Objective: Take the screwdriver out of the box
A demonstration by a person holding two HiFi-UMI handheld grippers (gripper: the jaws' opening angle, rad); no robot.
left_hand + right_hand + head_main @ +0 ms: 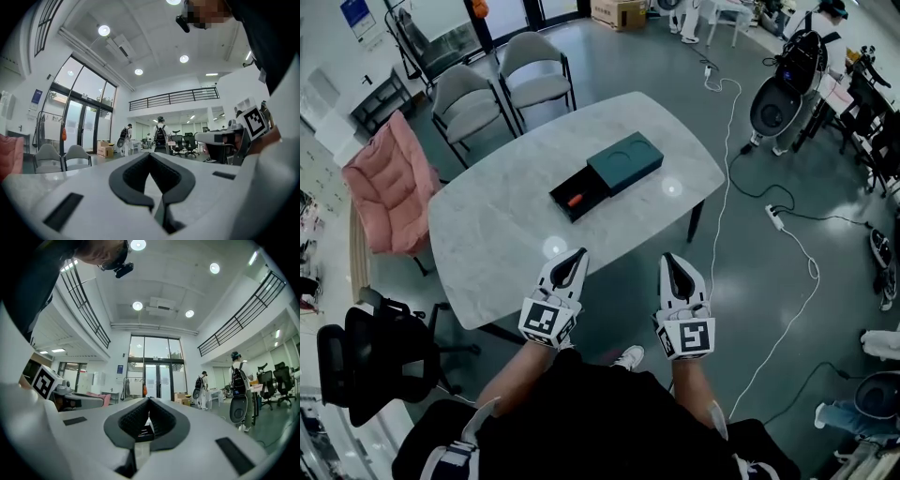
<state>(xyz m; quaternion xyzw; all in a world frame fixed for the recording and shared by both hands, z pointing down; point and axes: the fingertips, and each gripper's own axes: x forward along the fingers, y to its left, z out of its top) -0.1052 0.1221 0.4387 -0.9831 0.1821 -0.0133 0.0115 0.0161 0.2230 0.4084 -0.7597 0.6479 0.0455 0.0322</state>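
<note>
Both tongs are closed tip to tip with nothing between them. The left tongs (578, 253) and right tongs (668, 258) are side by side at the near edge of the marble tabletop (497, 244), and both point across it. The orange-handled screwdriver (576, 200) lies in the black drawer (592, 185), which is slid out of the teal box (625, 161) at mid-tabletop. It lies well ahead of both tongs, untouched, and more nearly in line with the left pair.
</note>
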